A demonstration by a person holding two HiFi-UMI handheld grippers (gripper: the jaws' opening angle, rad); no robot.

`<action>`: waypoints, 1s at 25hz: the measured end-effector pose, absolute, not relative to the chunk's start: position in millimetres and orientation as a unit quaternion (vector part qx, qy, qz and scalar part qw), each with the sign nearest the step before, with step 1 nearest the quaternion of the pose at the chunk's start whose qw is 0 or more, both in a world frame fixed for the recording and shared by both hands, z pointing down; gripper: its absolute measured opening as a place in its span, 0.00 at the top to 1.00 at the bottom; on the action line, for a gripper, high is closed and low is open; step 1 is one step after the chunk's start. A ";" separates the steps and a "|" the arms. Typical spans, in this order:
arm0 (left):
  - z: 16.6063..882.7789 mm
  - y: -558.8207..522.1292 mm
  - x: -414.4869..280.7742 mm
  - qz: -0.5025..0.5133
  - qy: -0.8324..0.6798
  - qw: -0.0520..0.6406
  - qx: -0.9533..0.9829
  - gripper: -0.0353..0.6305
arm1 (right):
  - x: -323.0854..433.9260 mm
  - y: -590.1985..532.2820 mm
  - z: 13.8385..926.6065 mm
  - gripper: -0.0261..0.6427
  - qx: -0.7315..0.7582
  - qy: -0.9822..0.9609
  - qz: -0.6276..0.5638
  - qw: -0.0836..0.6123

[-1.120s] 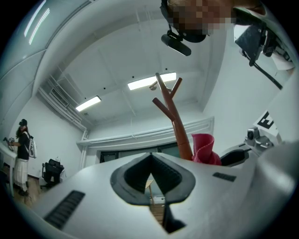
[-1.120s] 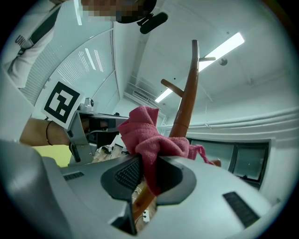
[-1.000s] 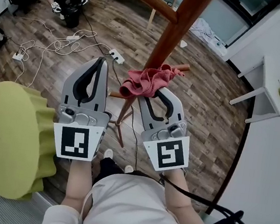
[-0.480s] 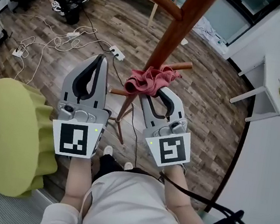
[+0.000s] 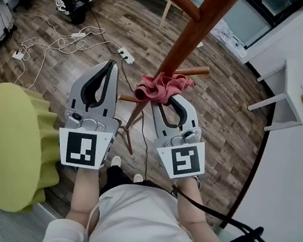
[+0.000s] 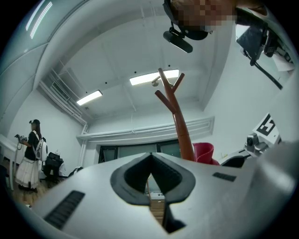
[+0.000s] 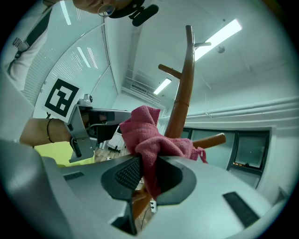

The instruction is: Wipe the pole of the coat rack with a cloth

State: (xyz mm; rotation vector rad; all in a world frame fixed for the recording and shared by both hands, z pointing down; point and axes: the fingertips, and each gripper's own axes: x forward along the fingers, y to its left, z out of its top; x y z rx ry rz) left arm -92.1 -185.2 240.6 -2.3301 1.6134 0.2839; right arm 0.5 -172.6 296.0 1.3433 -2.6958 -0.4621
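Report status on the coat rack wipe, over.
Right gripper shut on cloth, cloth at the pole. Left gripper shut, empty, left of pole. Peg juts just past the cloth.

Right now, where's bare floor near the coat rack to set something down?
Free: the wood floor between the brown wooden coat-rack pole and the white table. Crowded: white cables and power strips at upper left, and the yellow-green round stool at left.

Cloth [image 5: 162, 87] against pole [image 5: 194, 34], in right claw [image 5: 166, 99]
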 end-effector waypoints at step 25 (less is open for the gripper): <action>263.0 -187.7 -88.1 0.092 0.558 0.090 -0.820 0.93 | 2.3 -176.3 308.2 0.84 0.434 -0.889 -0.128 0.065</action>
